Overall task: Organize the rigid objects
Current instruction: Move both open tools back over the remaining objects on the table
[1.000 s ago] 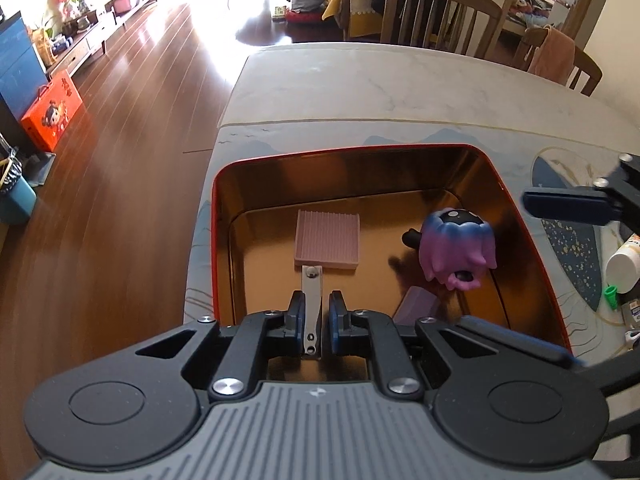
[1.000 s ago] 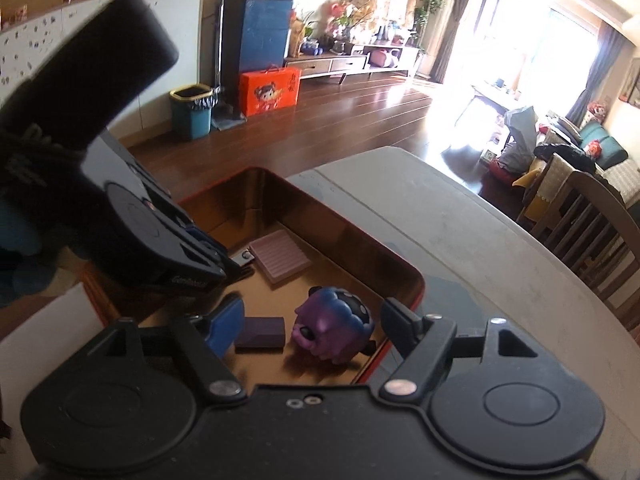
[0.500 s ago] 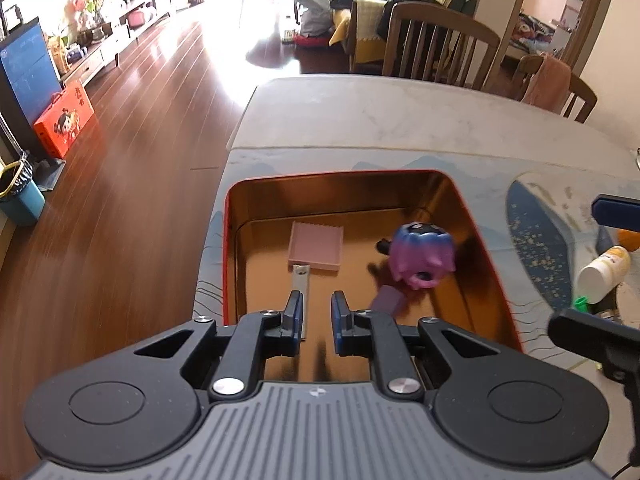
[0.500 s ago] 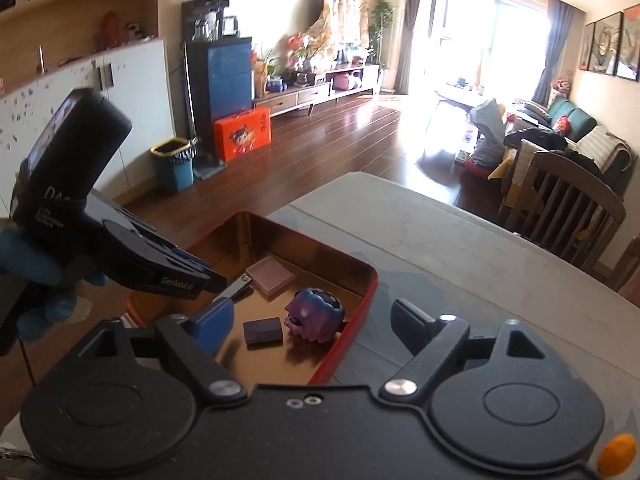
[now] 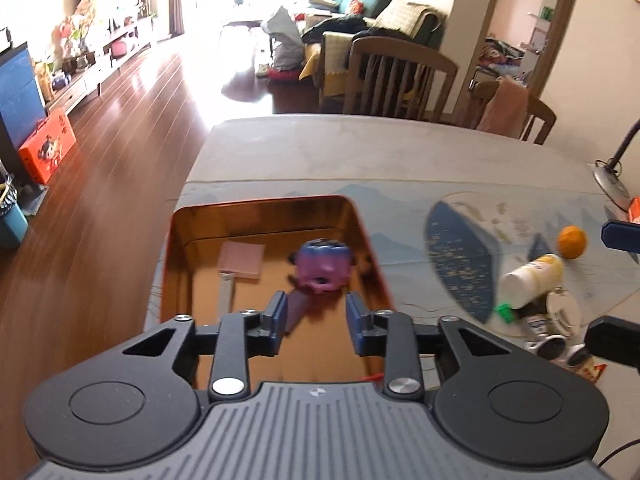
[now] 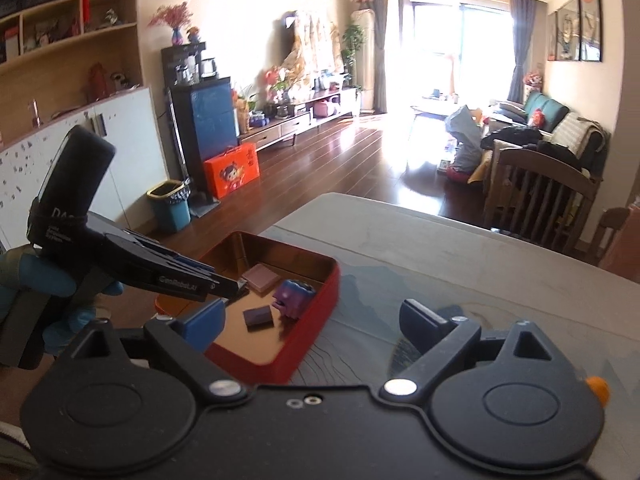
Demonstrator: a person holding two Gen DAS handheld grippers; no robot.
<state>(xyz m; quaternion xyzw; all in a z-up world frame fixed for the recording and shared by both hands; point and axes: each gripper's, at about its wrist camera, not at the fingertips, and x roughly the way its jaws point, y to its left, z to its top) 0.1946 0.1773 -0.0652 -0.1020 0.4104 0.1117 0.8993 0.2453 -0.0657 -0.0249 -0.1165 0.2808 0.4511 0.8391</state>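
Opening above the red metal tin (image 5: 168, 264), the left hand-held gripper (image 5: 316, 318) holds nothing. Inside the tin, the rigid purple figurine (image 5: 322, 266) looks light; grip its flanks.

The left gripper (image 5: 316, 320) tilts steeply down above the red tin (image 6: 316, 312), its jaws opening with nothing pressed between them. The right gripper (image 6: 312, 322) points less steeply down, just right of the tin, its jaws opening wide and empty. A blue-gloved hand (image 6: 44, 292) holds the left gripper's handle.
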